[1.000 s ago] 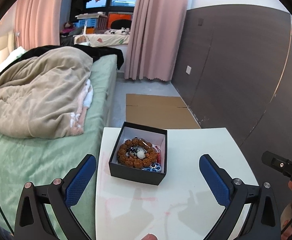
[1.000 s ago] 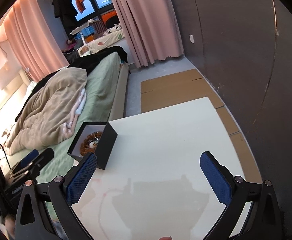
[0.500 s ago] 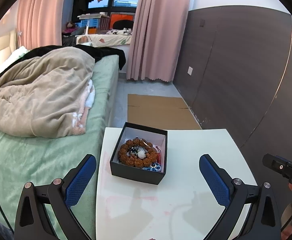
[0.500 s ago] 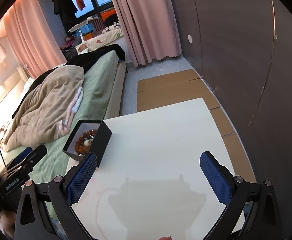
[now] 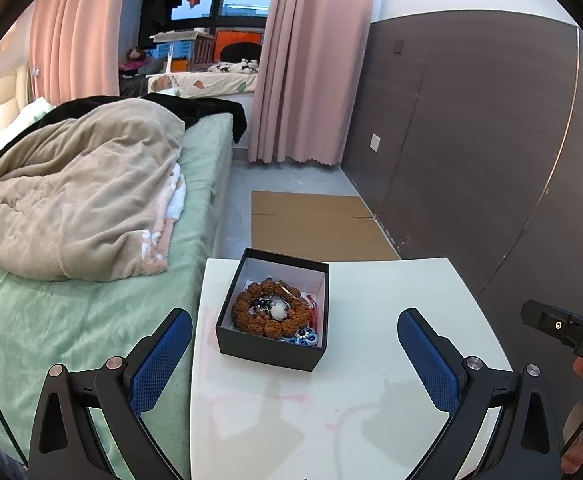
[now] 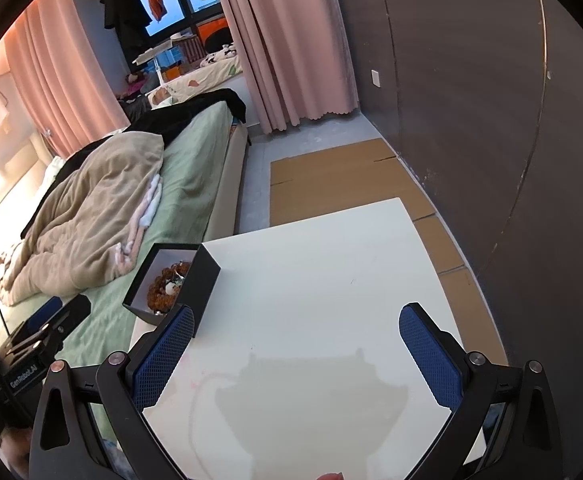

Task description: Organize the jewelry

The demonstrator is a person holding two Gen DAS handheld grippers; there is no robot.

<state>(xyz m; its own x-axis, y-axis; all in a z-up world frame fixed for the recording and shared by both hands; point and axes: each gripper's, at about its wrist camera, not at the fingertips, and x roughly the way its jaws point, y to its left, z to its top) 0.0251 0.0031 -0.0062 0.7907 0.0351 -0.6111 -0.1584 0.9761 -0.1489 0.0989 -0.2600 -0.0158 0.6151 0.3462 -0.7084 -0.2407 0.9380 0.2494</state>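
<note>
Left wrist view: the left claw (image 5: 294, 352) hangs with jaws wide apart above the white counter (image 5: 391, 360), gripping nothing. Centre frame, between its blue pads, sits the open black box (image 5: 271, 314) holding a brown bead bracelet (image 5: 265, 307). Right claw (image 6: 296, 350) likewise spread and empty, the box at its left fingertip.

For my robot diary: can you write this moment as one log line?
left claw: open, empty | right claw: open, empty | black box: on white table, lidless | brown bead bracelet: inside box
</note>
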